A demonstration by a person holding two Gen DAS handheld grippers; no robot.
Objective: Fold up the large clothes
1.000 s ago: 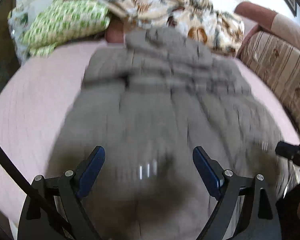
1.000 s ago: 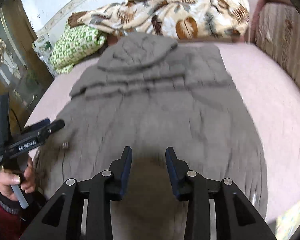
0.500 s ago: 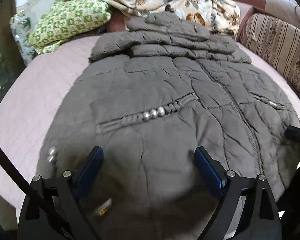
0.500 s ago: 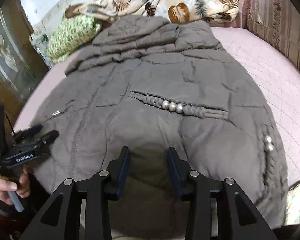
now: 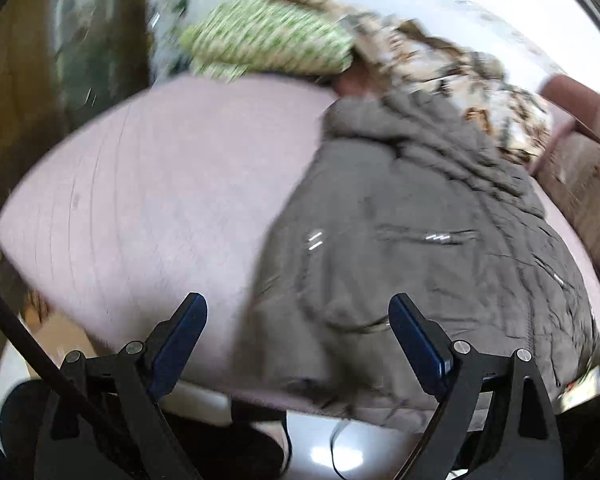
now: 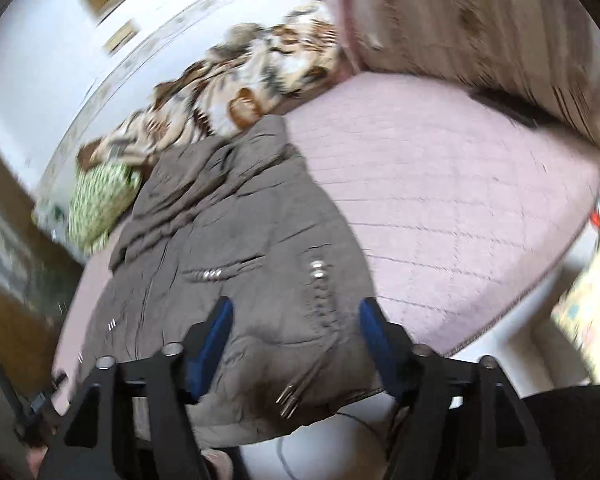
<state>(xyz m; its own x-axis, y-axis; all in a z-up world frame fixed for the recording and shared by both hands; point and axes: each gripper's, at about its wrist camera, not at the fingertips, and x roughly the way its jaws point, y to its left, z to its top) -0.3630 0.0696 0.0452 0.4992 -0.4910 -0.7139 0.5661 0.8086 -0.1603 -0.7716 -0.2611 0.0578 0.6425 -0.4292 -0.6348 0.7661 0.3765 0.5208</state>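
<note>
A grey-brown quilted coat (image 5: 428, 248) lies spread flat on a pink quilted bed (image 5: 148, 200), hood toward the far pillows, hem at the near edge. My left gripper (image 5: 298, 322) is open above the coat's near left corner, nothing between its blue pads. In the right wrist view the coat (image 6: 236, 256) fills the lower left. My right gripper (image 6: 296, 328) hangs over its near right hem with jaws opening; the pads do not press on the fabric. Both views are motion-blurred.
A green patterned pillow (image 5: 268, 44) and a leaf-print blanket (image 6: 236, 80) lie at the bed's head. A striped sofa back (image 6: 480, 28) borders the bed's right side. A dark cabinet (image 5: 40, 80) stands left. The white floor (image 5: 340, 448) shows below the bed edge.
Both grippers swung outward and rolled: the left view shifted toward the coat's left edge, the right view toward its right edge. The right jaws widened markedly.
</note>
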